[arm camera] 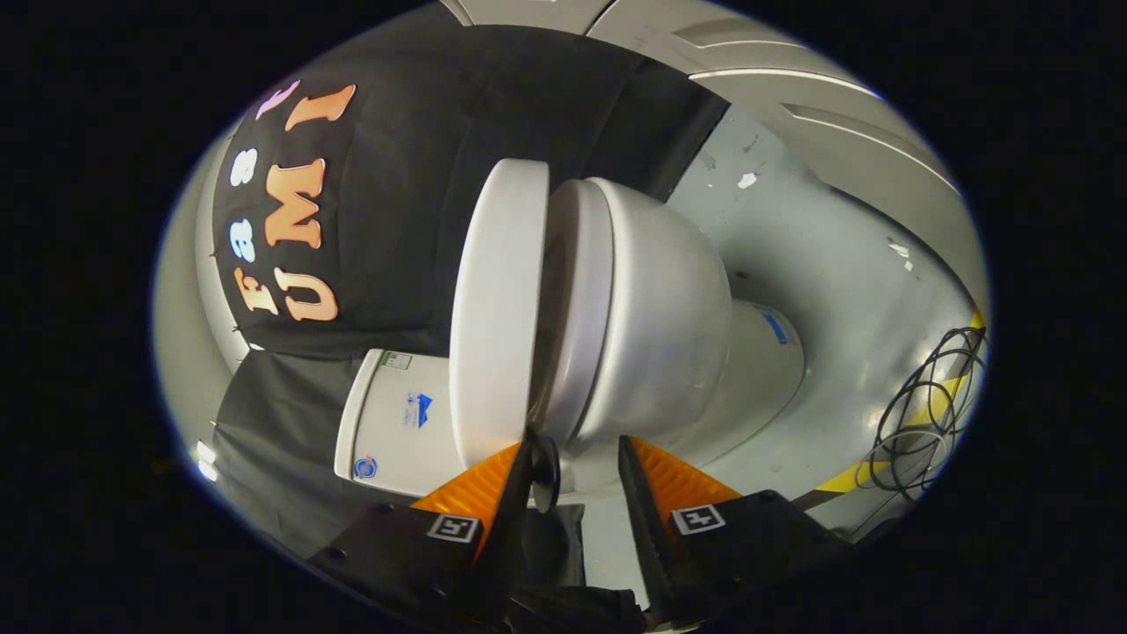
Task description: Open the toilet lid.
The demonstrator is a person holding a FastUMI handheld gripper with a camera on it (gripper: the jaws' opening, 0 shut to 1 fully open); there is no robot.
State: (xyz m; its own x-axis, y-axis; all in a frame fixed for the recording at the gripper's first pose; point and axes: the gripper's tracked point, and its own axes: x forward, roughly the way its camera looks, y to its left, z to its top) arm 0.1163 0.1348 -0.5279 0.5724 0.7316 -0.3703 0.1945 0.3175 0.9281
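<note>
The view is rolled sideways, so the white toilet lies across it. Its lid (497,308) is lifted a little off the seat (581,291), leaving a narrow gap between them. Beyond the seat are the bowl (669,308) and its base, and the tank (387,423) sits behind the lid. My gripper (577,445) is open at the toilet's front rim. The tip of one of its fingers (526,445) rests at the lid's edge, at the mouth of the gap. The other finger stands apart over the bowl's rim. Nothing is pinched between them.
The grey floor (819,255) runs past the bowl. A coil of black cable (924,423) lies on it beside a yellow tape stripe (850,480). The booth's black cloth wall (414,176) hangs behind the tank.
</note>
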